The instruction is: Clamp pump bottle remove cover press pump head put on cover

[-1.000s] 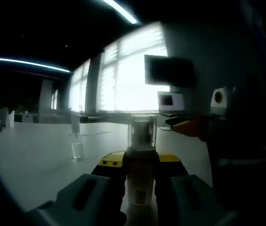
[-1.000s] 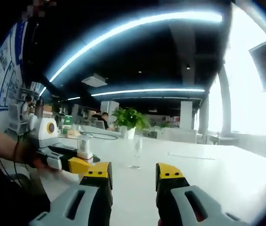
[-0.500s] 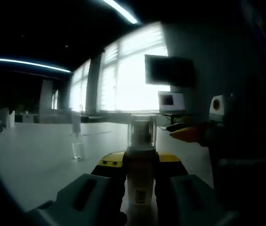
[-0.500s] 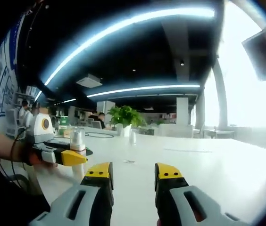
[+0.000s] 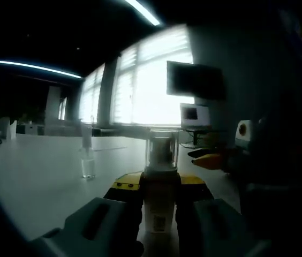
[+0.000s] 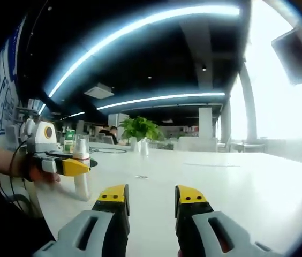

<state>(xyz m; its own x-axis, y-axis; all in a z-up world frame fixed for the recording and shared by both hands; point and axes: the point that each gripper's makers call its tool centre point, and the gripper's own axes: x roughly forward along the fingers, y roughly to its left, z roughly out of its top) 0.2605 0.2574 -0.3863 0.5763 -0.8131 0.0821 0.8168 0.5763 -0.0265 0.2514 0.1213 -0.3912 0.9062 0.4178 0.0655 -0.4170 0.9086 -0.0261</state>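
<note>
The left gripper (image 5: 159, 201) clamped the pump bottle (image 5: 160, 201) upright between its jaws, clear cover (image 5: 161, 149) on top, while the empty, parted right gripper (image 6: 151, 201) hung alongside, risking tipping the bottle with a skewed pull on the cover.

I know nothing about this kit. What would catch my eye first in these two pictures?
Most likely the pump bottle with its clear cover, standing clamped between the yellow-tipped jaws of the left hand-held gripper in the left gripper view. In the right gripper view, the right hand-held gripper hangs open over the white table, with the bottle off to its left. Bright windows glare behind.
</note>
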